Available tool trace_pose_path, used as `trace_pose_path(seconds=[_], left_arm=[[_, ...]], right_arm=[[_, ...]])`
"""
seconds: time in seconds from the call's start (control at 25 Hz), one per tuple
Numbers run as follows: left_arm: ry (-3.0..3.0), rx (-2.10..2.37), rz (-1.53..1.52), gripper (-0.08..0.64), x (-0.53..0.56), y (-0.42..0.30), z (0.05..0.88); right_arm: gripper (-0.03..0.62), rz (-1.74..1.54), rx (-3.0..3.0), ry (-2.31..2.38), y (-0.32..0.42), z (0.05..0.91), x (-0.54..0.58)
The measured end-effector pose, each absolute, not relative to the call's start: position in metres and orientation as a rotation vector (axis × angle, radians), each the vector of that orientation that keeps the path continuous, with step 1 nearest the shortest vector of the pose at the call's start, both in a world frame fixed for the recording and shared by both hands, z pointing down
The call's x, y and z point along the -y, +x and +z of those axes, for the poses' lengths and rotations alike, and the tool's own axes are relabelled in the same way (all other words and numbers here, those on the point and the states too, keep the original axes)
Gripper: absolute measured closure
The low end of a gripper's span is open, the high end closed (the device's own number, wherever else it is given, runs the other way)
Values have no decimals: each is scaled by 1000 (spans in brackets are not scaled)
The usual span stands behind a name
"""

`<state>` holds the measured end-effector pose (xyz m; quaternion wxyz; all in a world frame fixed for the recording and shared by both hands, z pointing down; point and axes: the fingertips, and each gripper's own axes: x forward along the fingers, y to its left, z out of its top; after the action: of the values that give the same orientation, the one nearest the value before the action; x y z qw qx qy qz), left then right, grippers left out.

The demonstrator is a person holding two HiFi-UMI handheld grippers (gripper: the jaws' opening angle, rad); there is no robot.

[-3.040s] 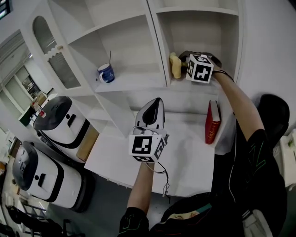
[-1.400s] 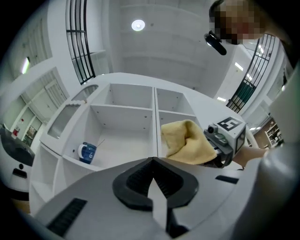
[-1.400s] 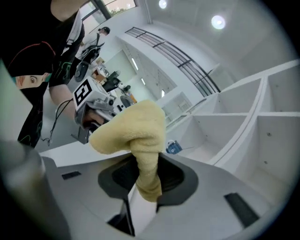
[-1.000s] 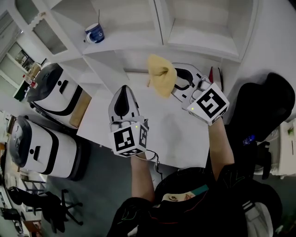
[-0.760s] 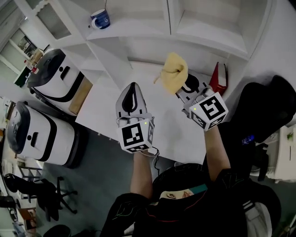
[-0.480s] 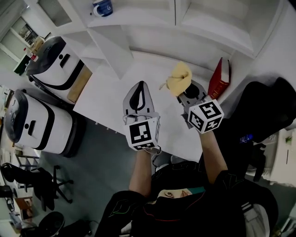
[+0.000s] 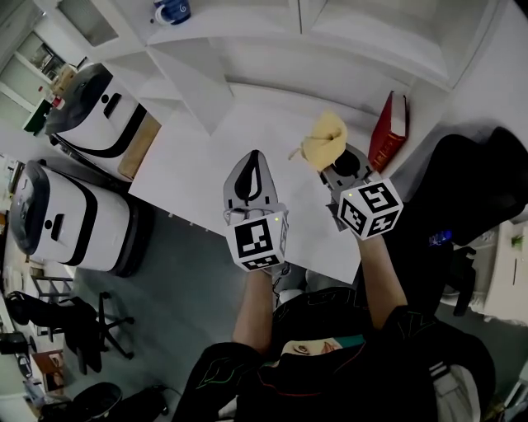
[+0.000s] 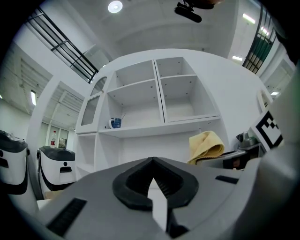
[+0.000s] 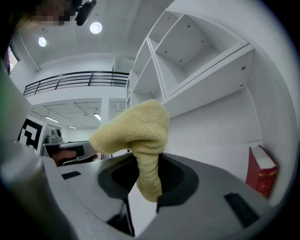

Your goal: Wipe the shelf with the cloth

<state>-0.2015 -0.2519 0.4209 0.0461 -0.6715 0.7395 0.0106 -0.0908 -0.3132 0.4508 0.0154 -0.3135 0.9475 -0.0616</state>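
A yellow cloth (image 7: 324,140) is pinched in my right gripper (image 7: 337,161), bunched above its tips over the white table (image 7: 198,157). In the right gripper view the cloth (image 9: 136,136) rises from between the jaws of the right gripper (image 9: 146,187). My left gripper (image 7: 250,175) hangs beside it over the table, shut with nothing in it. In the left gripper view the left gripper (image 8: 152,176) has its jaws together, and the white shelf unit (image 8: 159,129) stands ahead with the cloth (image 8: 205,145) at right. The shelf unit (image 7: 330,33) lies at the top of the head view.
A red book (image 7: 389,132) leans at the table's right end, also in the right gripper view (image 9: 261,171). A blue mug (image 7: 172,10) sits on the left shelf. Two white and black machines (image 7: 95,107) stand on the floor at left. A black chair (image 7: 478,189) is at right.
My right gripper has come down out of the right shelf compartment with the cloth and now sits low over the table beside the left gripper. The head view has tilted down.
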Motion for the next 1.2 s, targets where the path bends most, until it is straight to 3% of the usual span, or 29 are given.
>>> trace_pose_path(seconds=[1.2], left_arm=[[-2060,-2236,88,560,255,-189,406]], right_arm=[[483,-71,-2939,-874,-91,420,311]])
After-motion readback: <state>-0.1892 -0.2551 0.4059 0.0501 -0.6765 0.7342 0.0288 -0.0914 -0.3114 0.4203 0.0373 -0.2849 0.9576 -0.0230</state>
